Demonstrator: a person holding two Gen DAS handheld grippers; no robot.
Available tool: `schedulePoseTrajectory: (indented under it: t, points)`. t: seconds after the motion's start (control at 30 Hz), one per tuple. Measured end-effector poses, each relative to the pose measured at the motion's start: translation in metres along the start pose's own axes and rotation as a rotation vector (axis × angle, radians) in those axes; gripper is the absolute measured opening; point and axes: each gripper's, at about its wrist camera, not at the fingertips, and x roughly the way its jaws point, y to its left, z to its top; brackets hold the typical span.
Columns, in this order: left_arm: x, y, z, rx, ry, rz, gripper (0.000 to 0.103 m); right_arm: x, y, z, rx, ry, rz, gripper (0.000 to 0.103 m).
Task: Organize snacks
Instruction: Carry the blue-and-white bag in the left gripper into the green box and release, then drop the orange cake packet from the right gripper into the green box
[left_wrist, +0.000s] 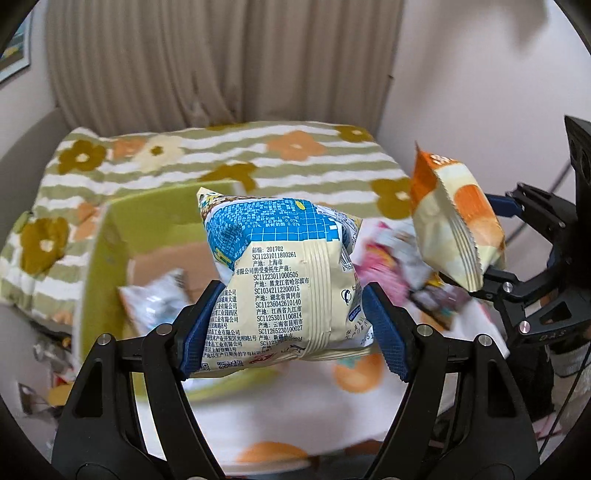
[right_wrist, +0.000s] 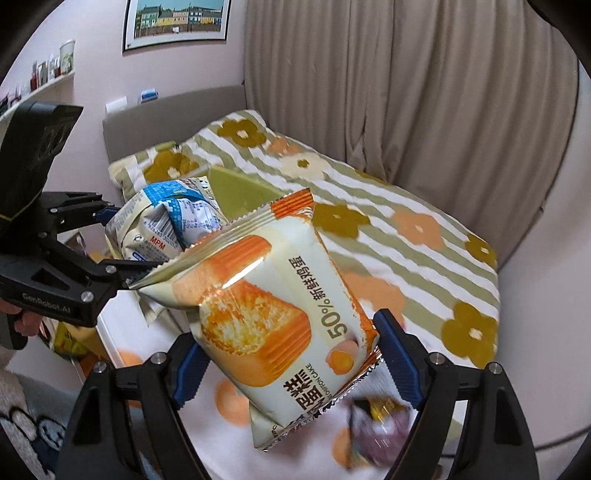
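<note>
**Both hand-held grippers carrying snack bags above the bed**

The left hand-held gripper (left_wrist: 293, 325) is clamping a blue-and-cream snack bag (left_wrist: 280, 273) between its blue pads, the printed back of the pack facing the left wrist camera. The bag is hanging in the air over a green cardboard box (left_wrist: 110, 251) that is sitting open on the bed (left_wrist: 258, 155). A silvery snack packet (left_wrist: 155, 302) is lying inside the box, blurred.

The right hand-held gripper (right_wrist: 291, 354) is gripping an orange-and-cream chiffon cake bag (right_wrist: 273, 317), pinching it near its lower end so the pack is tilting up and to the left. In the right wrist view this bag is overlapping the blue-and-cream one, the two packs being held close together in the air.

Loose snack packets (left_wrist: 399, 266), pink and dark, are lying on the bed's floral striped cover to the right of the box, too blurred to read. A beige curtain (left_wrist: 221, 59) is hanging behind the bed, and a framed picture (right_wrist: 177, 22) is hanging on the wall above the headboard
</note>
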Motion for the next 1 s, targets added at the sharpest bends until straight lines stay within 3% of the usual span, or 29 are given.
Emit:
schedulePoseTrajectory:
  t: [0.27,0.47,0.6,0.67,0.7,1.0]
  points:
    - [0.037,0.105,0.032,-0.062,0.036,0.051,0.074,0.072,0.027,0.072,0.057,0.005,0.03,0.08]
    - [0.088,0.153,0.045,-0.058,0.105,0.038,0.074,0.124,0.027,0.11,0.163,0.042,0.045,0.08]
    - [0.116,0.168,0.048,-0.034,0.14,0.033,0.077,0.149,0.029,0.123,0.221,0.074,0.054,0.08]
    - [0.128,0.172,0.048,-0.026,0.162,0.046,0.097,0.16,0.03,0.127,0.243,0.09,0.06,0.08]
    - [0.132,0.175,0.047,-0.03,0.168,0.049,0.1,0.165,0.031,0.128,0.251,0.098,0.06,0.08]
    - [0.131,0.195,0.026,-0.069,0.209,-0.008,0.101,0.185,0.032,0.136,0.344,0.145,0.081,0.08]
